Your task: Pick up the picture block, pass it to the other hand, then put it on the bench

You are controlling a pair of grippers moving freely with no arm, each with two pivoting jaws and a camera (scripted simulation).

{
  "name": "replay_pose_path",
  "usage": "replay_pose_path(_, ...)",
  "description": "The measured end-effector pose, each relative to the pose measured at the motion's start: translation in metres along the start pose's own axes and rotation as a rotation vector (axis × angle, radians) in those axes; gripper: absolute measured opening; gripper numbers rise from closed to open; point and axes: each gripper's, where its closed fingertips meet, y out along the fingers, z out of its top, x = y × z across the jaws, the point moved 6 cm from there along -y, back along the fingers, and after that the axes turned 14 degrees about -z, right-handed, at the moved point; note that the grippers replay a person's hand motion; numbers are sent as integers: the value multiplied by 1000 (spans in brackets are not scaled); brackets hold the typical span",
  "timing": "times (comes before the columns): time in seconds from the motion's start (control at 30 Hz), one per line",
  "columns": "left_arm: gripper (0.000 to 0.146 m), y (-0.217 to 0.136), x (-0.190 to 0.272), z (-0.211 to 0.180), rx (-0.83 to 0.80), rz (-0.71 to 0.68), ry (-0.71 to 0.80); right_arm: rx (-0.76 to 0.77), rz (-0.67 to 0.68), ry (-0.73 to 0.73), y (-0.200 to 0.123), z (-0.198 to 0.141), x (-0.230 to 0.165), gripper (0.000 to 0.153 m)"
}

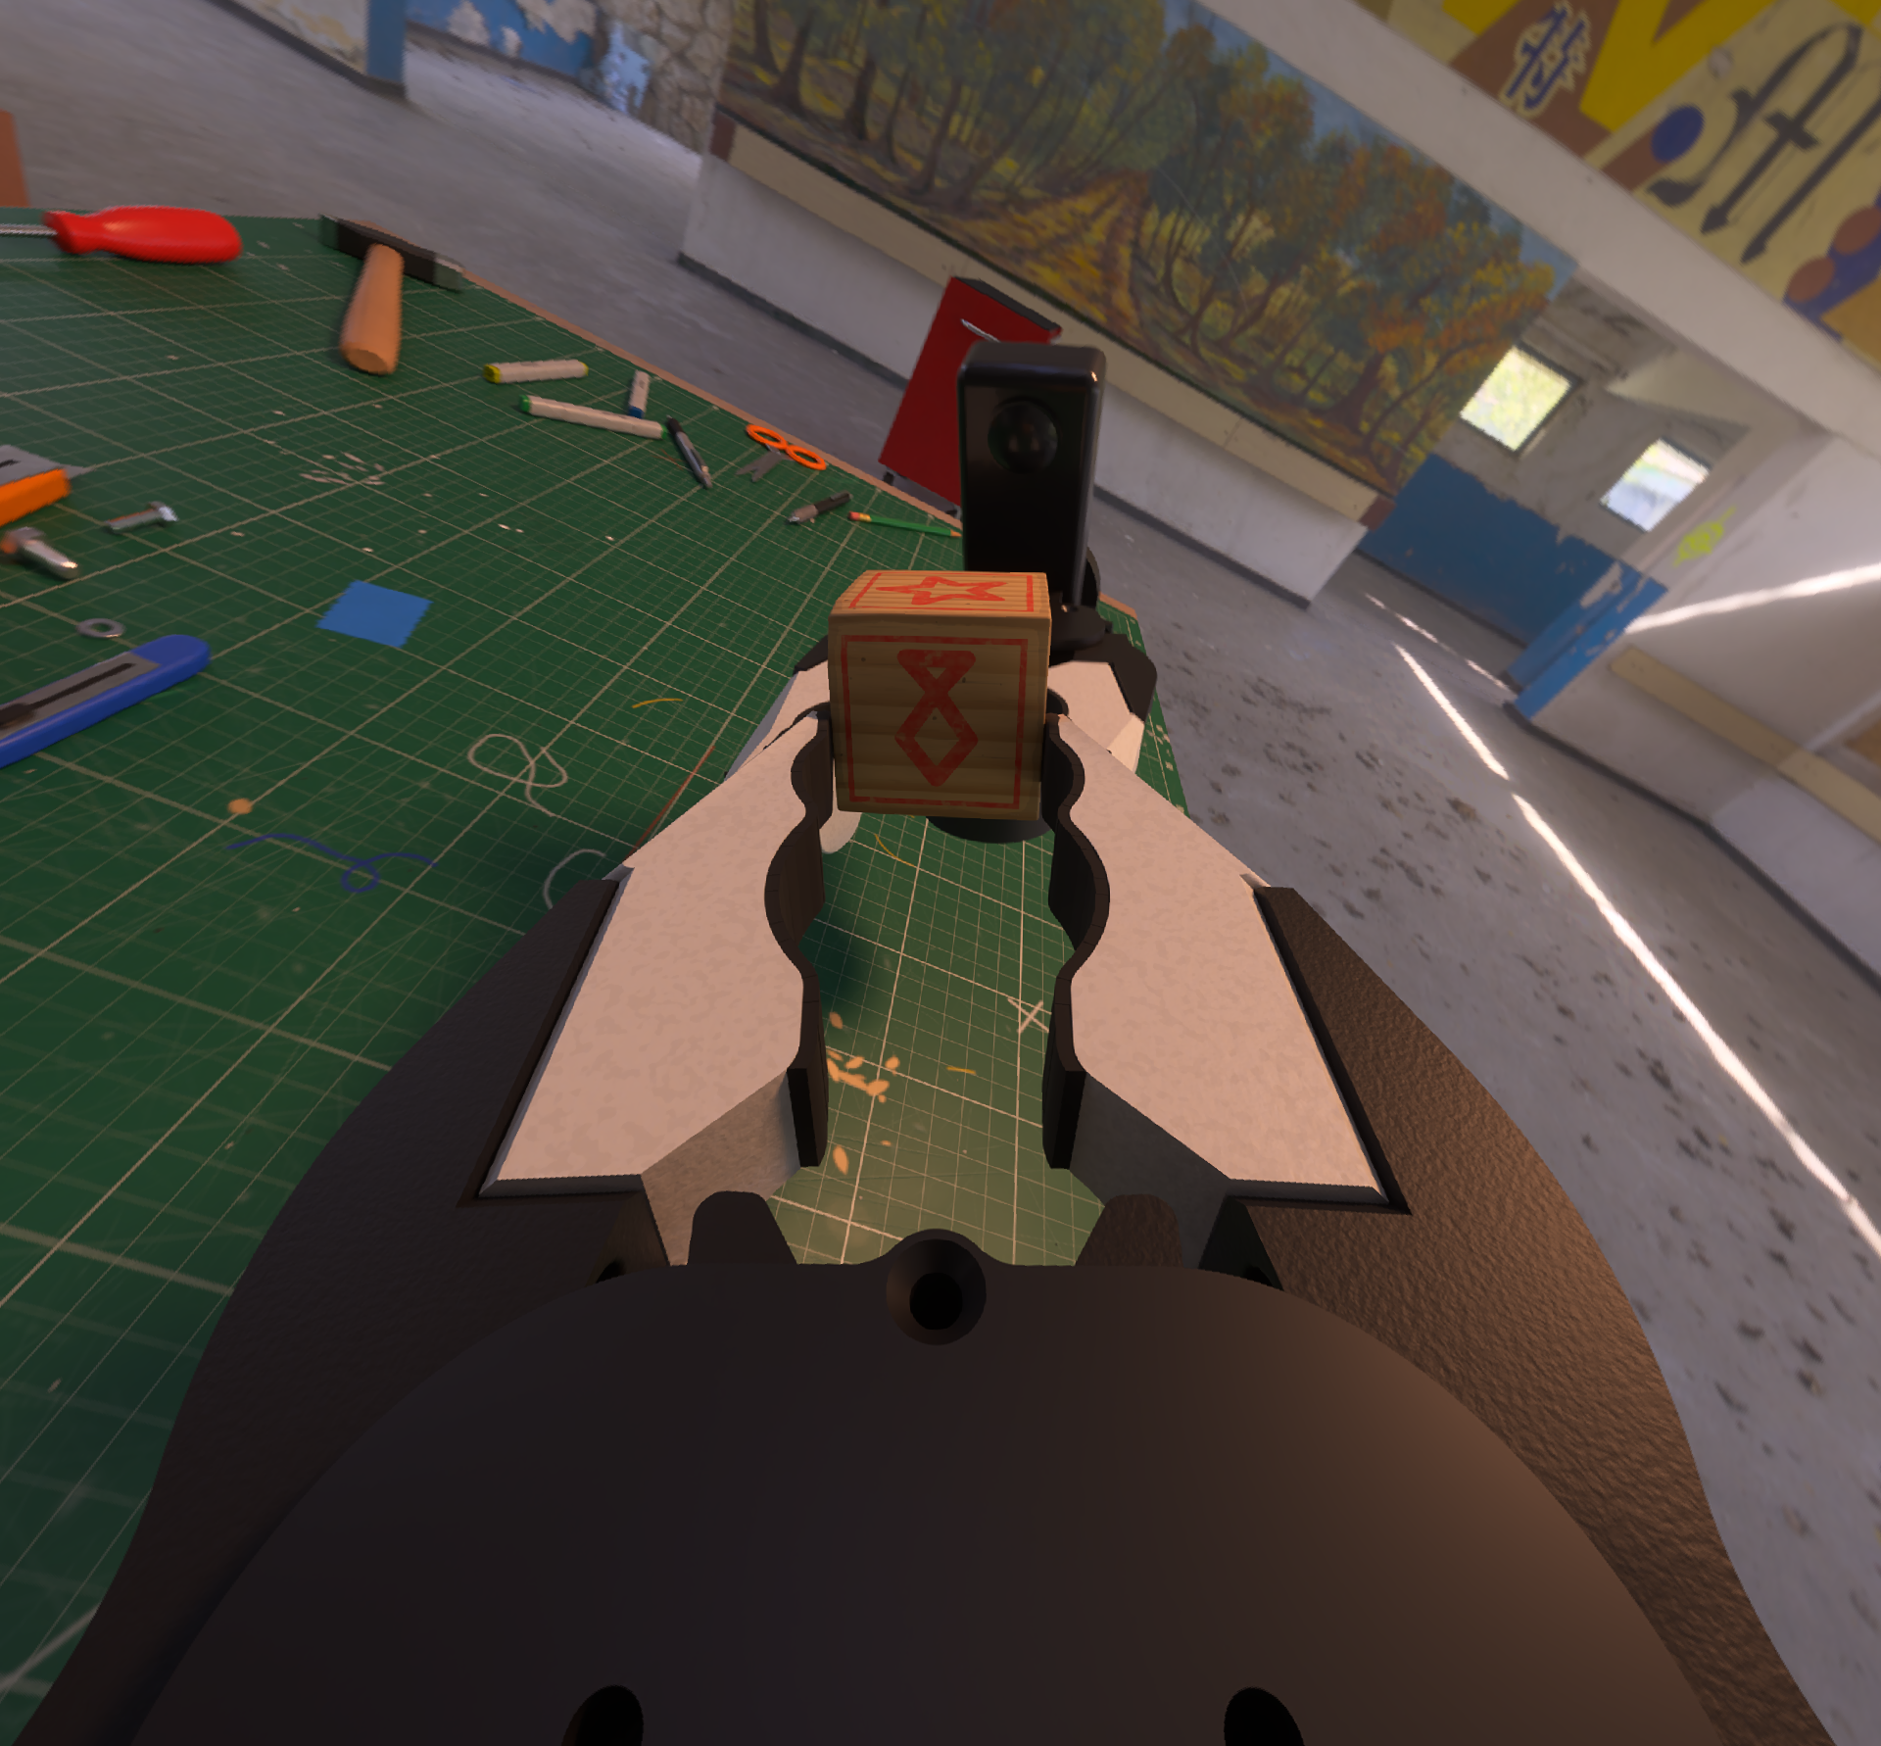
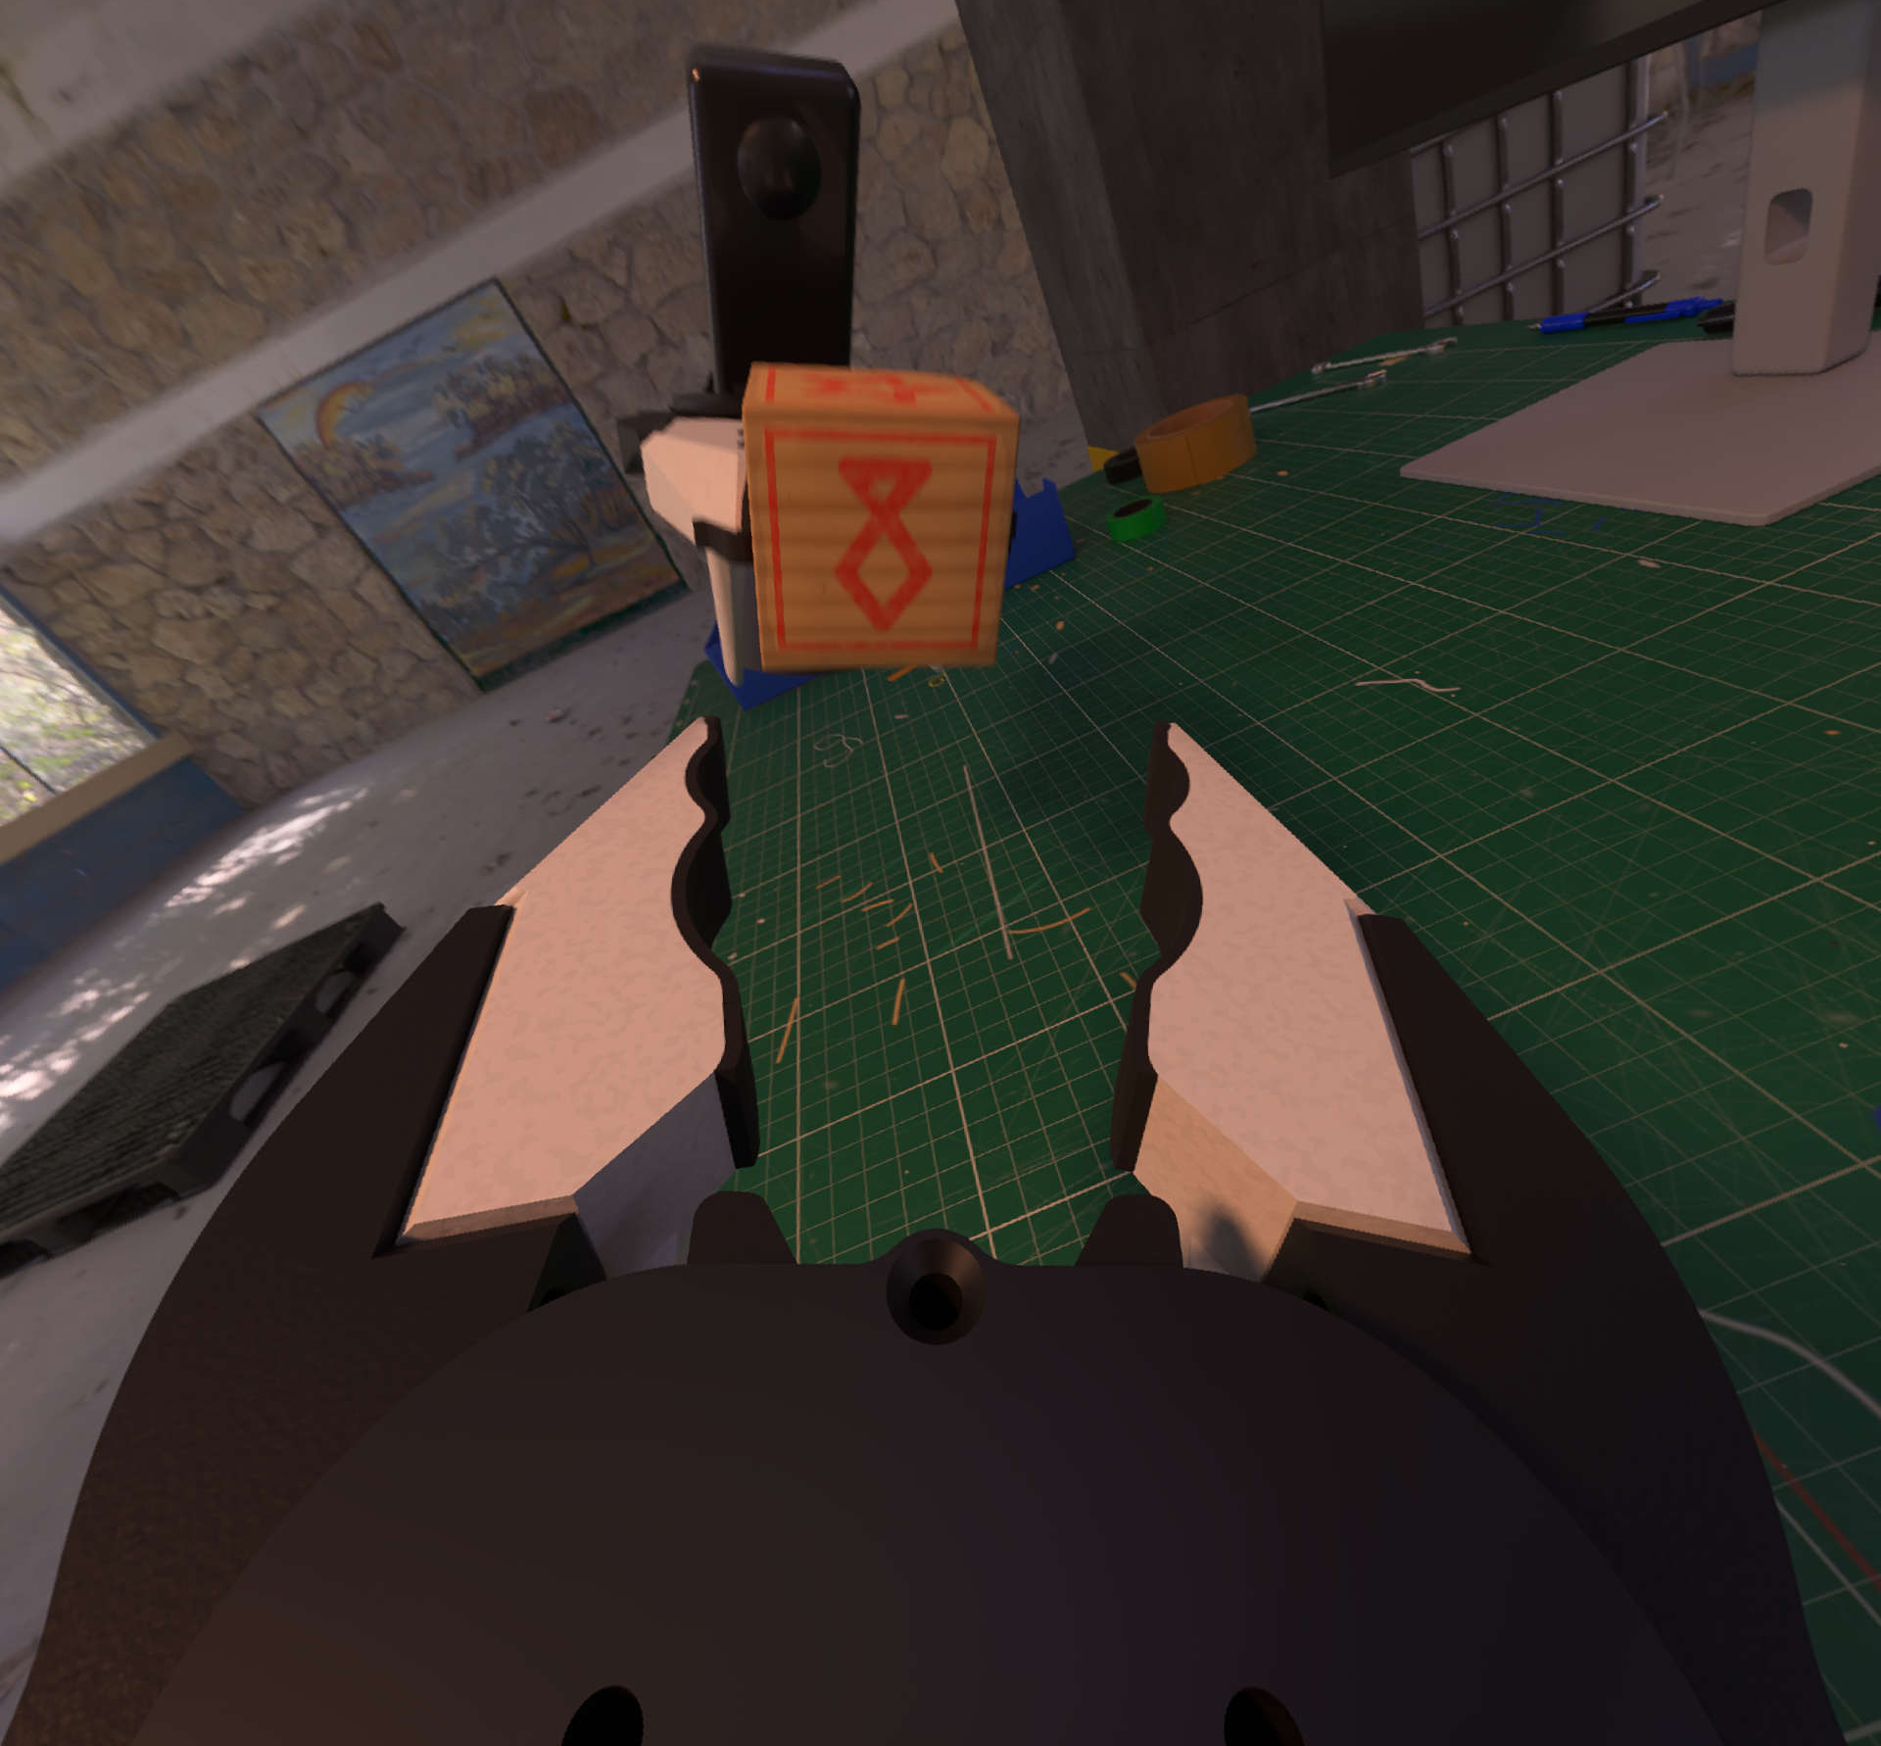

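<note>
The picture block (image 1: 936,679) is a wooden cube with red printed figures. My left gripper (image 1: 936,761) is shut on it at the fingertips and holds it in the air above the bench's green cutting mat (image 1: 305,883). In the right wrist view the block (image 2: 875,526) hangs just ahead of my right gripper (image 2: 936,740), which is open and empty, with its jaws wide apart and short of the block. One left finger (image 2: 713,516) shows beside the block. The right gripper's black camera body (image 1: 1028,455) faces me from behind the block.
A hammer (image 1: 372,303), red screwdriver (image 1: 153,233), blue utility knife (image 1: 102,689), markers (image 1: 590,415) and orange scissors (image 1: 786,447) lie on the mat. A tape roll (image 2: 1196,440), green tape (image 2: 1135,516) and a monitor stand (image 2: 1649,445) are at the right. The bench edge runs close by (image 2: 702,679).
</note>
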Motion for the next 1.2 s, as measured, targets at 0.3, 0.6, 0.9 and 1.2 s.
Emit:
replay_pose_path(0.3, 41, 20, -8, -18, -4, -11, -33, 8, 92, 90, -14, -1, 7, 44)
replay_pose_path(0.6, 98, -38, 26, -98, 12, 577, 26, -31, -96, 8, -45, 28, 21, 44)
replay_pose_path(0.9, 87, -39, 33, -122, -140, 617, 94, -198, -1159, -171, -189, 135, 142, 44)
replay_pose_path(1.2, 74, -27, 40, -130, -264, 617, 172, -923, -1359, 270, -220, 62, 316, 44)
